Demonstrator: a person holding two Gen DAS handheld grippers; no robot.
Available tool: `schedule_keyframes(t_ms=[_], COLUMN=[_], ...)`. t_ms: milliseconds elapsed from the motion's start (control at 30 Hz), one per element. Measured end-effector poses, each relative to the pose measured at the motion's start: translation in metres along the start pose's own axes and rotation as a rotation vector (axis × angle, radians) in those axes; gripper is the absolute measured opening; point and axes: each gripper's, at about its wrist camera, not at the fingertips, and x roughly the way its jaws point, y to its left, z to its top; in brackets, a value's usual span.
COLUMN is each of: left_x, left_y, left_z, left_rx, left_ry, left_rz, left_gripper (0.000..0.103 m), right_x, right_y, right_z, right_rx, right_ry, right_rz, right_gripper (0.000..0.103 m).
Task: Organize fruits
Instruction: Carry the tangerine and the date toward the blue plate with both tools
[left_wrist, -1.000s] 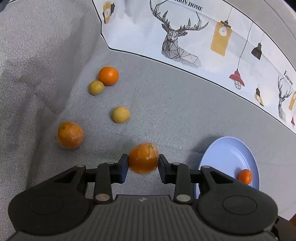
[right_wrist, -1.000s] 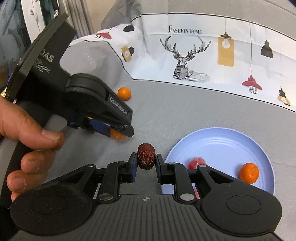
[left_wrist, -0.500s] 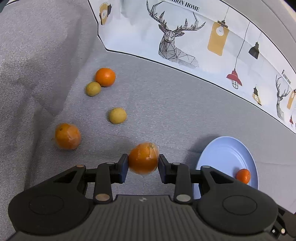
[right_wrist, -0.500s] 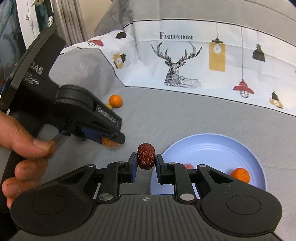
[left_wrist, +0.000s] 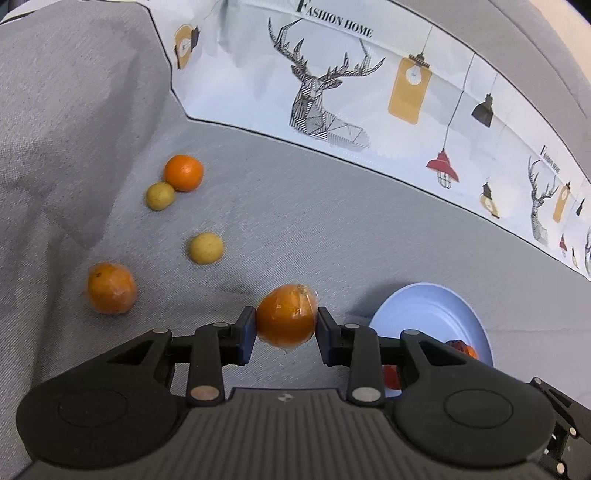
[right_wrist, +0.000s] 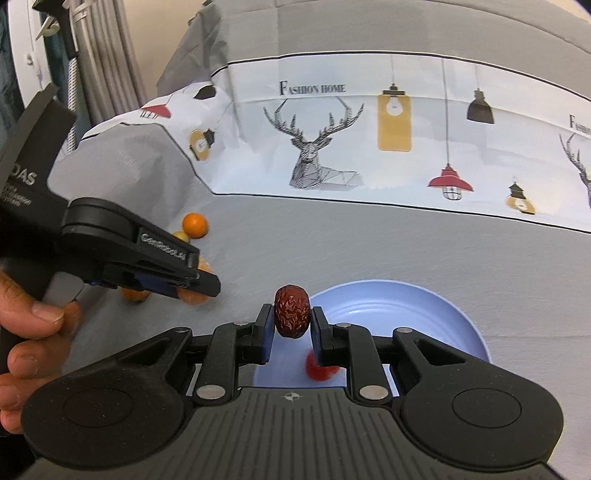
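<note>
- A grey fabric surface (left_wrist: 332, 229) carries everything, bordered at the back by a white printed cloth (left_wrist: 332, 74) with deer and lamps.
- Lying on it: an orange (left_wrist: 183, 172) touching a small yellow fruit (left_wrist: 160, 196), another yellow fruit (left_wrist: 205, 247), a wrapped orange (left_wrist: 111, 288).
- A light blue plate (left_wrist: 424, 310) rests at the right.

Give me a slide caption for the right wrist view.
Right gripper carries a red date toward the blue plate.
</note>
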Motion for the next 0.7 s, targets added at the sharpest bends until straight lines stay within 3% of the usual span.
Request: schedule_keyframes(t_ms=[500, 700], left_x=[-0.009, -0.006], left_y=[-0.016, -0.036], left_z=[0.0, -0.005], left_rx=[0.042, 0.124], left_ry=[-0.06, -0.048], left_rz=[-0.075, -0.134], left_gripper=[0.038, 0.038], right_x=[-0.017, -0.023], right_y=[-0.034, -0.065], right_z=[0.001, -0.001], right_rx=[0.076, 0.18], right_ry=[-0.059, -0.054], right_rz=[-0.109, -0.173], right_gripper=[0.022, 0.022])
